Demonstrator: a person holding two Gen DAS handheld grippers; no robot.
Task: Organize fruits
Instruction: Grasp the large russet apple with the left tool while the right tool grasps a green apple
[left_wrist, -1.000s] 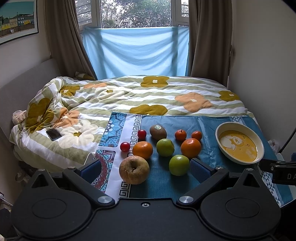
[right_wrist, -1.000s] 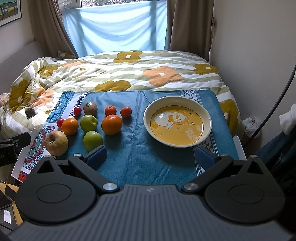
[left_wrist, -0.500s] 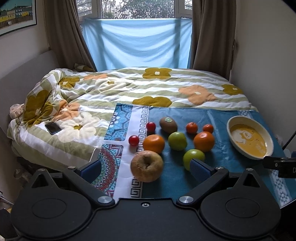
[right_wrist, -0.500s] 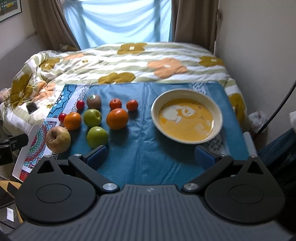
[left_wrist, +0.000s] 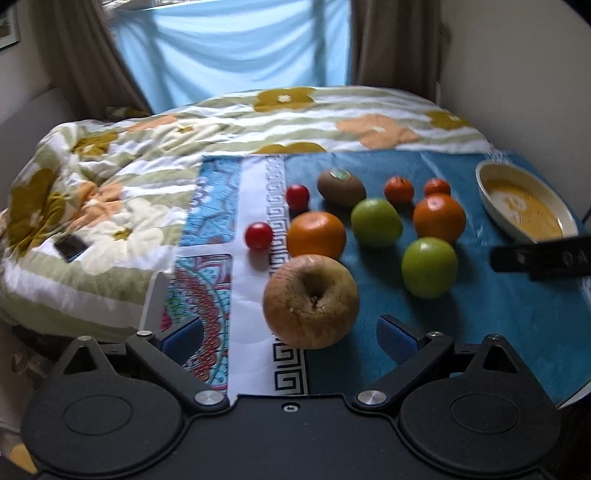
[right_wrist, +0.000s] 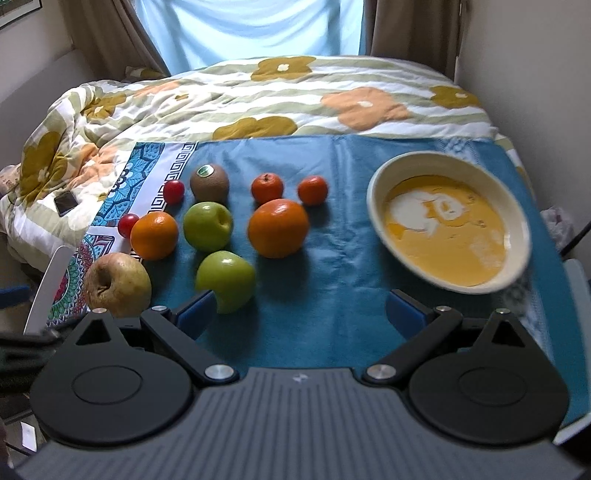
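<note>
Several fruits lie on a blue cloth (right_wrist: 332, 302). A wrinkled yellow apple (left_wrist: 311, 301) is nearest, just ahead of my open, empty left gripper (left_wrist: 290, 338). Behind it lie an orange (left_wrist: 316, 234), two green apples (left_wrist: 376, 222) (left_wrist: 429, 266), a bigger orange (left_wrist: 439, 218), a kiwi (left_wrist: 341, 184), two cherry tomatoes (left_wrist: 258, 236) and two small tangerines (left_wrist: 399, 189). A cream bowl (right_wrist: 448, 221) with a yellow inside sits at the right. My right gripper (right_wrist: 301, 315) is open and empty, its left finger beside the near green apple (right_wrist: 225, 275).
The cloth lies on a tray-like board at the foot of a bed with a flowered quilt (left_wrist: 147, 147). A phone (left_wrist: 70, 247) lies on the quilt at the left. Walls and curtains close in behind and at the right.
Both grippers have moved forward and down toward the fruits. The yellow apple now sits close ahead of the left jaws. The near green apple is now next to the right gripper's left finger.
</note>
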